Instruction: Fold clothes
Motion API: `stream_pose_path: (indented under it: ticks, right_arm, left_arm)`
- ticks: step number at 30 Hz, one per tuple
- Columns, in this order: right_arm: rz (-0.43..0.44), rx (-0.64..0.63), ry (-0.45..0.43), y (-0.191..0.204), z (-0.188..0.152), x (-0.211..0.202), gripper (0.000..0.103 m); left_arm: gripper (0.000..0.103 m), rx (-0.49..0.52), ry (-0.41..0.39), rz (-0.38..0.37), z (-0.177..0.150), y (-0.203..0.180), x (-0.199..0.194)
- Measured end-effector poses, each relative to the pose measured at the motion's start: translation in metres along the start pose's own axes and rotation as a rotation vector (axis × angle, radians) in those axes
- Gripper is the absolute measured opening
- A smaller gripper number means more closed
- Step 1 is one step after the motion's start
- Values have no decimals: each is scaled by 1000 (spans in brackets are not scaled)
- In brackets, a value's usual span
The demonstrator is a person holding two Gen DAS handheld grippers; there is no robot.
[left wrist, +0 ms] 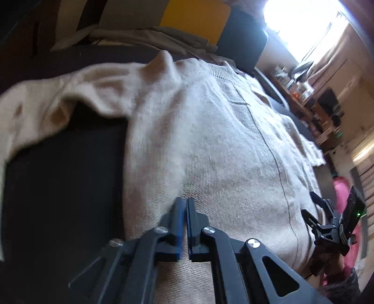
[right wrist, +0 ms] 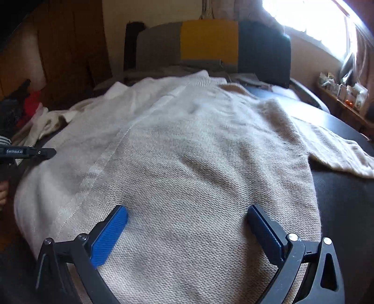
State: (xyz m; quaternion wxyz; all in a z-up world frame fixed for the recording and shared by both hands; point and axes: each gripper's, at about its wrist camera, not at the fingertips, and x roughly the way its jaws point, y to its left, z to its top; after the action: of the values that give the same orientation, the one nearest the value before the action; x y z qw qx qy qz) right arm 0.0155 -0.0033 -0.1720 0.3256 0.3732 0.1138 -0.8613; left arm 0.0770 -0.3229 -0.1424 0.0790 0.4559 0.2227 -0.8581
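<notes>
A beige knit sweater (left wrist: 210, 145) lies spread flat on a dark surface (left wrist: 65, 187), collar away from me, one sleeve (left wrist: 58, 98) out to the left. In the right wrist view the sweater (right wrist: 187, 152) fills the middle, its other sleeve (right wrist: 336, 149) out to the right. My left gripper (left wrist: 184, 203) is shut with nothing between its pads, just over the sweater's lower hem area. My right gripper (right wrist: 187, 215) is wide open over the lower body of the sweater, and also shows in the left wrist view (left wrist: 313, 205). The left gripper's tip shows at the left edge of the right wrist view (right wrist: 46, 152).
A chair back with grey, yellow and dark panels (right wrist: 210, 42) stands behind the sweater. More clothes lie piled at the left (right wrist: 30, 117). A cluttered shelf (right wrist: 346, 91) runs along the right wall under a bright window (right wrist: 308, 18).
</notes>
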Motion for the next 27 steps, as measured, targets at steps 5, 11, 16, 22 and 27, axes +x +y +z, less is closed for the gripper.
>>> stream_pose_path:
  ticks: [5,11,16,22,27]
  right_arm:
    - [18,4,62,-7,13,6,103]
    - [-10,67,-10,-52,60,-3,103]
    - [-74,135,-43,-117,105,25,103]
    - [-257,310,60,-215,117,65,103]
    - [-391,396,143,-268,91,77,103]
  left_arm:
    - [17,124,-105,27,47,-31,-5]
    - [18,215,-116,41,108,-62,36]
    - [17,241,-119,90,135,-64,68]
    - [18,125,-105,90,127,-22,95]
    - [19,136,-142,102,120,-22,92]
